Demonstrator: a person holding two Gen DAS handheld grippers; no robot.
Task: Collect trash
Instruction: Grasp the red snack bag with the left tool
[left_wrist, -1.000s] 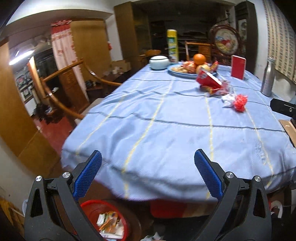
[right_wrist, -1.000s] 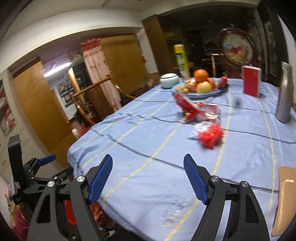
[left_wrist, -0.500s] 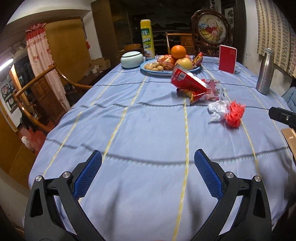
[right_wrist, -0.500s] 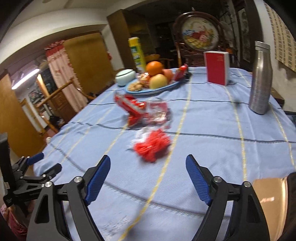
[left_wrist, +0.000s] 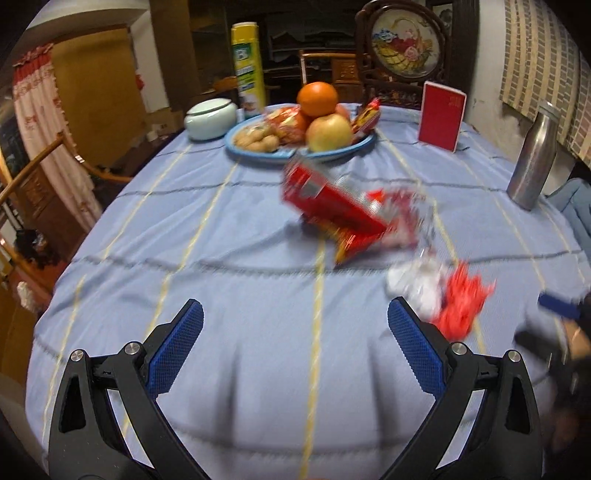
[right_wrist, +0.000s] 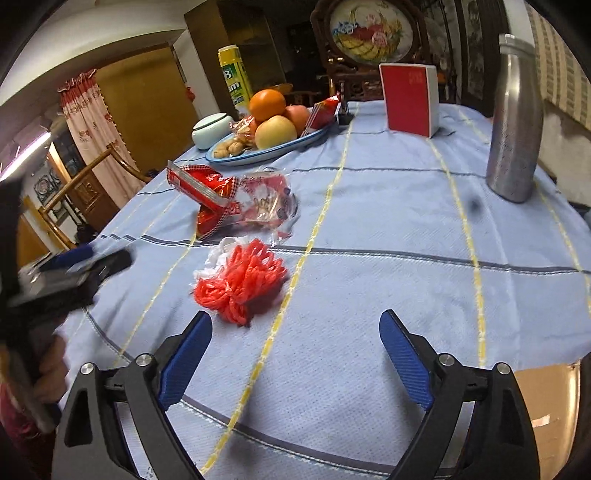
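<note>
While both tools hang tilted down over table, covered in pale blue woven cloth with thin yellow lines and dark grey cross bands, noted from left to right as follows.

Left gripper: black frame, blue ribbed pads, jaws spread wide, nothing between them, only bare cloth below. Same tool seen blurred at left edge of right view, gripped by a hand.

Ahead at left, far side: round pale lidded pot; tall yellow can behind it; oval blue-rimmed plate carrying nuts, an apple, an orange and wrapped snacks.

Centre of table: red snack packet, glossy and creased, propped on a crumpled clear-and-red wrapper. Just nearer, touching or almost touching: white crumpled plastic and red net bundle, stringy and loose. All four pieces lying free on cloth.

Right gripper: same build, jaws just opened further and now standing wide, holding nothing. Red net bundle just ahead of left pad, slightly left of the gap, not touching.

Far right: upright red box with white side; brushed steel bottle, upright near table edge; round framed picture behind. Nothing standing between right gripper and net bundle.
</note>
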